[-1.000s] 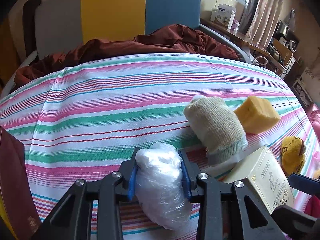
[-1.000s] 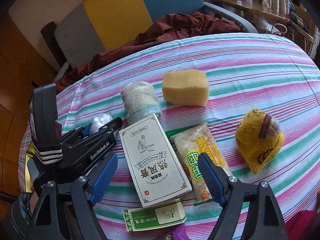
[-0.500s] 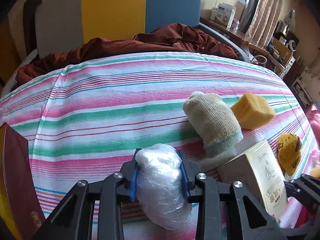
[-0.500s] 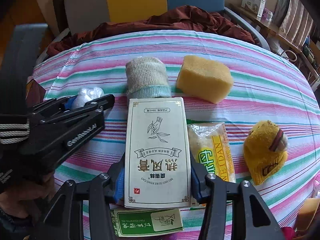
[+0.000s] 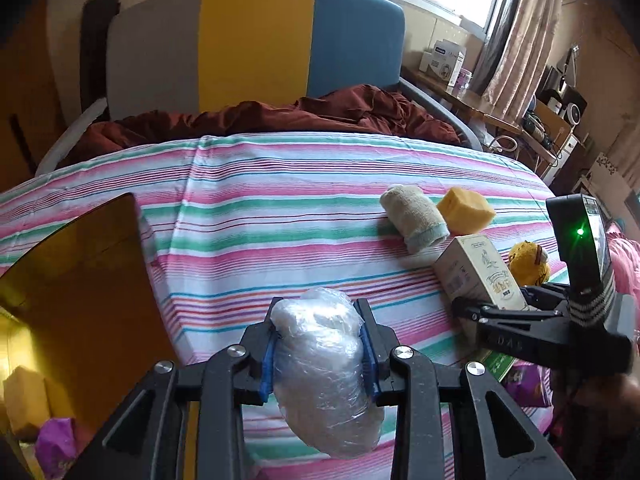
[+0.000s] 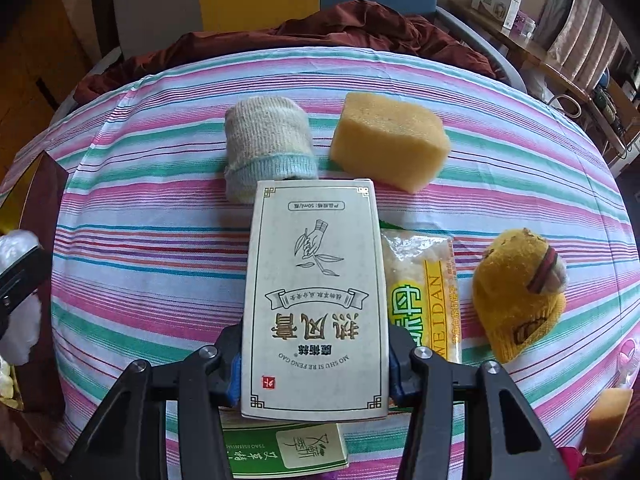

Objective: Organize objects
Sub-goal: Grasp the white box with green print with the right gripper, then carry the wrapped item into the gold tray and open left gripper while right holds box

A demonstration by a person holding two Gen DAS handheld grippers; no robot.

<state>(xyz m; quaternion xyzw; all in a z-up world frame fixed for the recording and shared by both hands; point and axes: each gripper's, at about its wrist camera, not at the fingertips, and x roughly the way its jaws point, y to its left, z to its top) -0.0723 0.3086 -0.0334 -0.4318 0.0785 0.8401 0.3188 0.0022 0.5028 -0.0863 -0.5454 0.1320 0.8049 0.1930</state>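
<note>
I hold a claw in each hand above a bed covered with a striped sheet (image 6: 160, 248). My left gripper (image 5: 320, 344) is clamped on a soft bundle wrapped in clear plastic (image 5: 324, 364), which bulges out between and below the blue pads. It hangs clear of the sheet. To its left, low in the left wrist view, the raised flap of a brown box (image 5: 84, 280) stands open, with a few small things lying inside at the bottom corner. I judge that box to be where the bundle goes, so the move that matters is leftward and down, and my left hand is the nearer one to it.

My right gripper (image 6: 316, 364) has just closed on a cream carton (image 6: 316, 296) printed with Chinese lettering. The pads press its two long sides near the end closest to me, so its long axis runs straight ahead, away from me along the fingers. Whether it has left the sheet I cannot tell.

Beyond the carton lie a rolled grey sock (image 6: 268, 148) and, beside it, a yellow sponge (image 6: 388, 140). A clear snack packet (image 6: 424, 292) lies just right of the carton, a yellow knitted toy (image 6: 520, 304) further right, and a green box (image 6: 284, 452) sits under the carton's near end.
</note>
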